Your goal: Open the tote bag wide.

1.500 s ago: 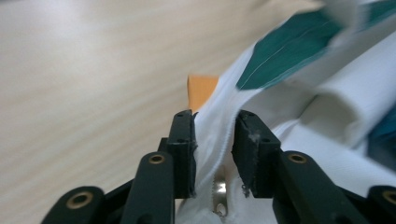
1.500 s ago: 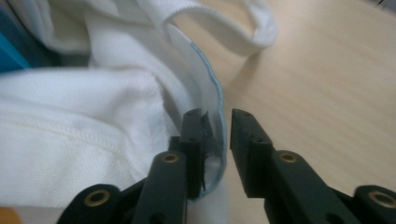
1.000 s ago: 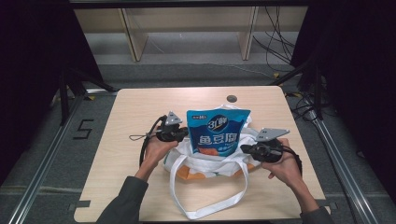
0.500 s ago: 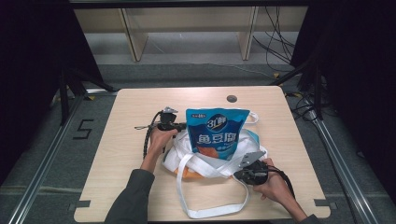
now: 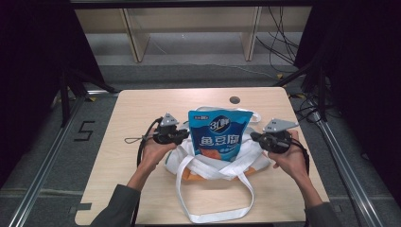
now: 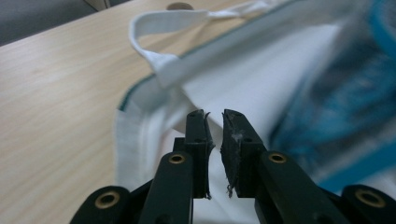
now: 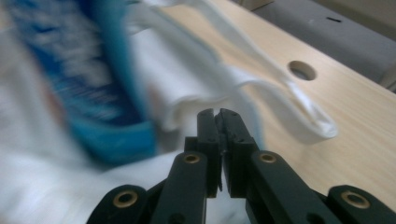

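Note:
A white tote bag [image 5: 222,168] lies in the middle of the table with a blue snack pouch [image 5: 218,137] standing upright in its mouth. My left gripper [image 5: 187,137] is at the bag's left rim. In the left gripper view its jaws [image 6: 215,114] stand almost together with white bag cloth [image 6: 243,88] pinched at the tips, and the pouch [image 6: 336,107] is a blur on the right. My right gripper [image 5: 254,137] is at the bag's right rim. In the right gripper view it is [image 7: 217,112] shut against a fold of the cloth [image 7: 187,79], beside the pouch [image 7: 88,79].
One long bag handle [image 5: 215,208] loops toward the table's near edge, and another handle [image 7: 299,112] lies on the far side. A round cable hole [image 5: 234,100] sits near the far edge of the wooden table [image 5: 142,109]. Metal rails flank the table.
The right gripper dipped toward the bag's lower right half a second ago and has come back up to the right rim. The left gripper has stayed at the left rim.

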Action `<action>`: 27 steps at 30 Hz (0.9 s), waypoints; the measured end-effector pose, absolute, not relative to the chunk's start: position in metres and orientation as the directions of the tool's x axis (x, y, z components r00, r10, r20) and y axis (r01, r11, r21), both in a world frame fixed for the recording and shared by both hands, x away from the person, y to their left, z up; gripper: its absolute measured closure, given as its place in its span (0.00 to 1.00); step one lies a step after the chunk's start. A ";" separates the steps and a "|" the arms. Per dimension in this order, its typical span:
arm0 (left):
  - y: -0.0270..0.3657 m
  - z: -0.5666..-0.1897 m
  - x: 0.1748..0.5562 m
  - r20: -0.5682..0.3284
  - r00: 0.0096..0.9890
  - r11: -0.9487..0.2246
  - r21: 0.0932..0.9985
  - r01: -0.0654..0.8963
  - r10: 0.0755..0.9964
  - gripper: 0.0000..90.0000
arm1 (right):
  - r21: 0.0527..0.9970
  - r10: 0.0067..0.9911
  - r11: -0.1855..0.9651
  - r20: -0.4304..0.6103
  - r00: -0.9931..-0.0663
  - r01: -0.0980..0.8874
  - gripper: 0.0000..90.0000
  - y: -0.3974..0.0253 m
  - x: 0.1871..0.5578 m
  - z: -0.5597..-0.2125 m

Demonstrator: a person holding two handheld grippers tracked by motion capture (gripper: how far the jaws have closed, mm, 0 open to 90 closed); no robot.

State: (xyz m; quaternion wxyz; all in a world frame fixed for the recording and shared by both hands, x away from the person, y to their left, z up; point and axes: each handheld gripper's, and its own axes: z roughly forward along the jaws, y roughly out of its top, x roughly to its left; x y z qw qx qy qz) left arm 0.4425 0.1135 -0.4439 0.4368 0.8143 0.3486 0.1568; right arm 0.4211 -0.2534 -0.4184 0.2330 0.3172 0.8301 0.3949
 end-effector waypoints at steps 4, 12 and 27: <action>0.102 -0.449 0.415 -0.016 0.765 -0.446 0.804 0.392 0.644 0.89 | 0.829 0.736 0.448 -0.129 -0.665 0.334 0.97 -0.253 0.458 -0.434; 0.100 -0.486 0.391 0.103 0.801 -0.609 0.708 0.357 0.589 0.93 | 0.721 0.778 0.507 -0.148 -0.611 0.471 1.00 -0.252 0.480 -0.477; 0.120 -0.453 0.408 0.089 0.726 -0.469 0.814 0.341 0.682 0.90 | 0.774 0.738 0.497 -0.139 -0.661 0.392 0.98 -0.249 0.457 -0.450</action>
